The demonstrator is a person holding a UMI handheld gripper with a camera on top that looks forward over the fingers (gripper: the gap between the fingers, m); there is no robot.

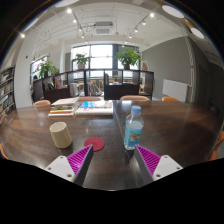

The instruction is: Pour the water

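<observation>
I'm looking forward along the gripper (113, 160), and its jaws stand released, spread wide with nothing between them. The magenta pads (80, 159) face each other across bare bench (30, 130), a dark wooden surface that runs away from me.

The water bottle (133, 127) stands upright just ahead of the fingers at about one o'clock, clear plastic with a blue cap and a pale label. It is closer to the right finger than the left, and it touches neither. At about eleven o'clock sits a cream-coloured cup (61, 134), upright, ahead of the left finger. Between cup and bottle, just beyond the left pad, lies a small flat red disc (94, 145) on the bench.

Further out at twelve o'clock I see a stack of books or papers (82, 106) on the far side of the bench, with chair backs beyond it. Past those are large windows (98, 58) with potted plants (128, 58) along the sill, and ceiling lights overhead.
</observation>
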